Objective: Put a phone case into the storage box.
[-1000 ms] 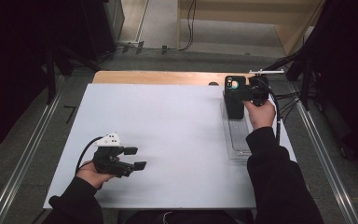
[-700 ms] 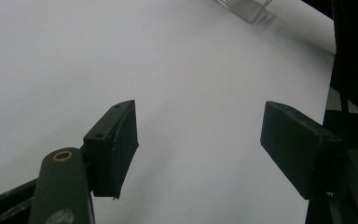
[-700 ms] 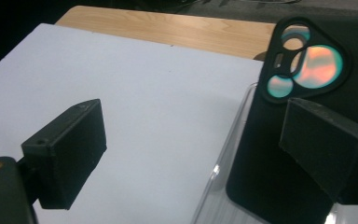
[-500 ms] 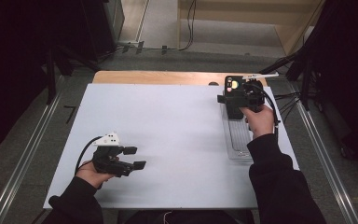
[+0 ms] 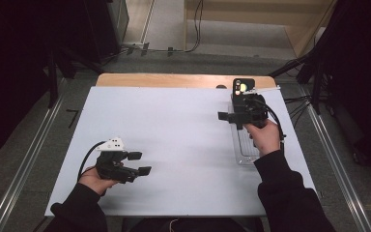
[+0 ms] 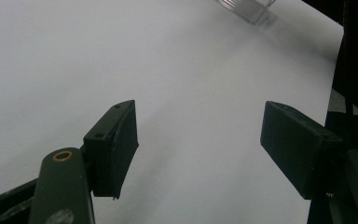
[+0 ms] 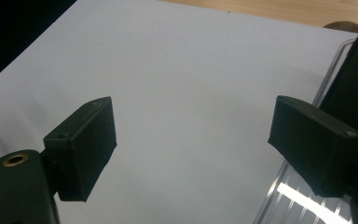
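White table (image 5: 174, 145) | clear plastic tray (image 5: 245, 153), right edge, partly under right hand | right gripper (image 5: 229, 117), far right beside tray, jaws apart, just narrowing, nothing between | left gripper (image 5: 140, 163), near left, released, empty

One clear tray (image 5: 245, 151), one phone (image 5: 244, 87), two tongs.

You work at a white rectangular tabletop (image 5: 174, 145) with a wooden far edge (image 5: 174, 79), on grey floor (image 5: 34, 159) crossed by metal rails (image 5: 21, 176), darkness around.
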A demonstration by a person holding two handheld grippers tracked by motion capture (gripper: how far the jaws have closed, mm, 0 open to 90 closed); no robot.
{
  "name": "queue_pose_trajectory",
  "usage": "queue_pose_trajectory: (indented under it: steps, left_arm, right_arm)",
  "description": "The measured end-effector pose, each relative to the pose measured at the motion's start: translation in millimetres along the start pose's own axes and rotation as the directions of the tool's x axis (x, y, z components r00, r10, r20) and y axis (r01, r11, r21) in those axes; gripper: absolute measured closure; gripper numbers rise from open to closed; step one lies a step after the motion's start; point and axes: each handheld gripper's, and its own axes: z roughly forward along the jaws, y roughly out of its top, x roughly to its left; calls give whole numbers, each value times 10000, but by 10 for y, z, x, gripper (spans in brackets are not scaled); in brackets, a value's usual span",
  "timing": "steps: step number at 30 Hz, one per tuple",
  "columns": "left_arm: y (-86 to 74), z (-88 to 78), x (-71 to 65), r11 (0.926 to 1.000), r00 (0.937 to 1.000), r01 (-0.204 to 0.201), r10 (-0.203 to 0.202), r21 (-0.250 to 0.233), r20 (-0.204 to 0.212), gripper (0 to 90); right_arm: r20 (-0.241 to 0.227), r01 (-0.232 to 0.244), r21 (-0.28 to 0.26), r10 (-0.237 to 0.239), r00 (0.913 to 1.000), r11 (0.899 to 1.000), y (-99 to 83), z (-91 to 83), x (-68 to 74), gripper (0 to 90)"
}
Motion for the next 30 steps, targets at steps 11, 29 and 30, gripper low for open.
queue_pose_trajectory:
  steps: [11, 29, 30]
  left_arm:
    - [-3, -19, 14, 9998, 9999, 111, -112, -163, -77, 281]
    - [-3, -34, 22, 9997, 9998, 153, -155, -181, -122, 281]
    - [-3, -34, 21, 9997, 9998, 155, -157, -177, -141, 281]
  right_arm:
    - [-635, 646, 143, -635, 9960, 9978, -194, -26, 187, 138]
    - [-1475, 1397, 150, -1360, 9797, 9901, -613, -164, 383, 141]
    - [-1504, 1411, 152, -1372, 9791, 9899, -636, -174, 390, 161]
